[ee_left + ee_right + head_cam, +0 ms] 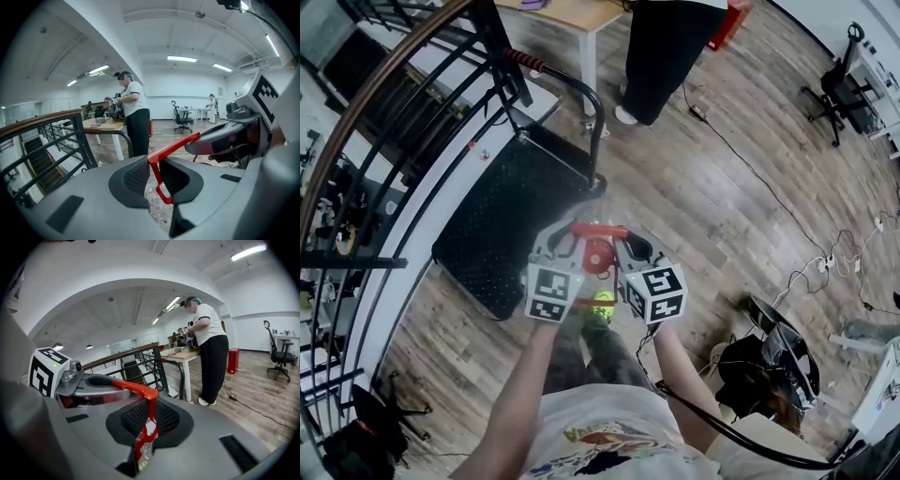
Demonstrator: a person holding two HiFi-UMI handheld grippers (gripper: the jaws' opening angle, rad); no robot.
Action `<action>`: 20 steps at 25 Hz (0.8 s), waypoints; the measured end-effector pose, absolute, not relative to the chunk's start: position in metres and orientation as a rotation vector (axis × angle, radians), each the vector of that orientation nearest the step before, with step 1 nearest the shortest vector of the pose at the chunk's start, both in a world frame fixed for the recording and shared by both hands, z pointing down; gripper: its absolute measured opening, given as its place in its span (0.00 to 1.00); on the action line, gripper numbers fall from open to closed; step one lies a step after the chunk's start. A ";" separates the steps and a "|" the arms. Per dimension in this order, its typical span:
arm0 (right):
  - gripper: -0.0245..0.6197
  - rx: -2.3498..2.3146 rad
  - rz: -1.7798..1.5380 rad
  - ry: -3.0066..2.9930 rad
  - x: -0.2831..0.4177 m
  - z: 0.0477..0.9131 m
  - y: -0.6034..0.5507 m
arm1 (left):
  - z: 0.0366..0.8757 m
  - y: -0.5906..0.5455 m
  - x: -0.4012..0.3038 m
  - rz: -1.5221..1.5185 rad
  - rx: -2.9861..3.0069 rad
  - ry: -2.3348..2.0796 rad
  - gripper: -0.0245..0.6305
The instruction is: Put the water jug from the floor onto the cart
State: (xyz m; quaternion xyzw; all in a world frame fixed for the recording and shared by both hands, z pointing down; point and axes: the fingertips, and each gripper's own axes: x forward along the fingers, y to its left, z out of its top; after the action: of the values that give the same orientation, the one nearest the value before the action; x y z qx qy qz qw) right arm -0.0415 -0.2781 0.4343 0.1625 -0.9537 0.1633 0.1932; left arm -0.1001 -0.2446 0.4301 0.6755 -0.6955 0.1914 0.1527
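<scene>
The water jug is clear plastic with a red cap (598, 254) and a red carrying handle (599, 230). It hangs in front of me, just off the near right corner of the cart's black platform (511, 211). My left gripper (575, 234) is shut on the left end of the handle (172, 143), and my right gripper (624, 236) is shut on the right end (137, 389). Between the left pads (137, 177) the jug's clear body (154, 202) shows below. The cart's push bar (581, 92) rises at the platform's far end.
A black stair railing (384, 122) runs along the left of the cart. A person in black trousers (664, 52) stands by a wooden table (572, 14) beyond it. Cables (825, 267) and a black bag (764, 361) lie on the wooden floor to the right.
</scene>
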 end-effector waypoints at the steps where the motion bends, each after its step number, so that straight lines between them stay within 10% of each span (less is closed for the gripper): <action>1: 0.09 0.438 0.451 -2.675 -0.049 0.435 -0.278 | 0.431 -0.243 -0.107 0.543 1.924 -2.005 0.14; 20: 0.09 0.255 0.413 -2.620 -0.187 0.451 -0.255 | 0.448 -0.212 -0.239 0.451 1.763 -2.073 0.14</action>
State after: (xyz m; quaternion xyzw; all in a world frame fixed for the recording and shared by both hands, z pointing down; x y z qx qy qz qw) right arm -0.1874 -0.2552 0.4512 0.0928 -0.9555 0.1505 0.2361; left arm -0.2388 -0.2118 0.4480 0.6274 -0.7378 0.1604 0.1905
